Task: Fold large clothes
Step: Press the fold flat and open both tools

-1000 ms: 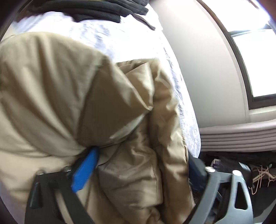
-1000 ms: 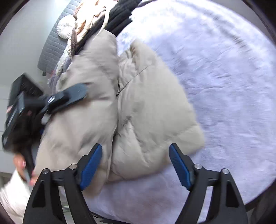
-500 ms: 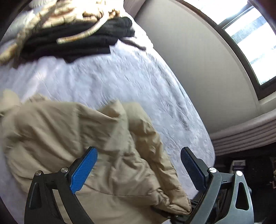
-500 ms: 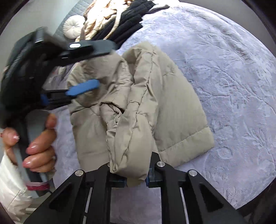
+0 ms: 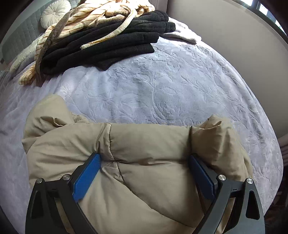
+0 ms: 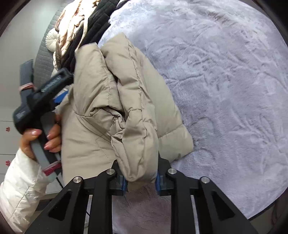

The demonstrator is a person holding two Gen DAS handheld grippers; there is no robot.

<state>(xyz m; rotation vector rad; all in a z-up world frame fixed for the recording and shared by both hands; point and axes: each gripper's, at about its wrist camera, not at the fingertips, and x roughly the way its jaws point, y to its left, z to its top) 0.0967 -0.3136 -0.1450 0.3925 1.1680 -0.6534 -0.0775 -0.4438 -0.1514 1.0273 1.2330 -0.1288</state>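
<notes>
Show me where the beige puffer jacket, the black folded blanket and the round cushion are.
beige puffer jacket (image 5: 144, 144): left wrist view, quilted middle panel.
black folded blanket (image 5: 108, 43): left wrist view, top layers.
round cushion (image 5: 54, 12): left wrist view, centre button.

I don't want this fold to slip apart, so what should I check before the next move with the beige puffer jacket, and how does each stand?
1. Right gripper clamped on the sleeve: ok, the fingers are shut on its bunched end.
2. Left gripper gripping the beige puffer jacket: not ok, its fingers stand wide open with fabric bulging between them.
3. Bedspread free beyond the jacket: ok.
4. Black folded pile apart from the jacket: ok in the left wrist view.
5. Jacket lying flat: not ok, it is bunched.
6. Zipper state: cannot tell.
</notes>
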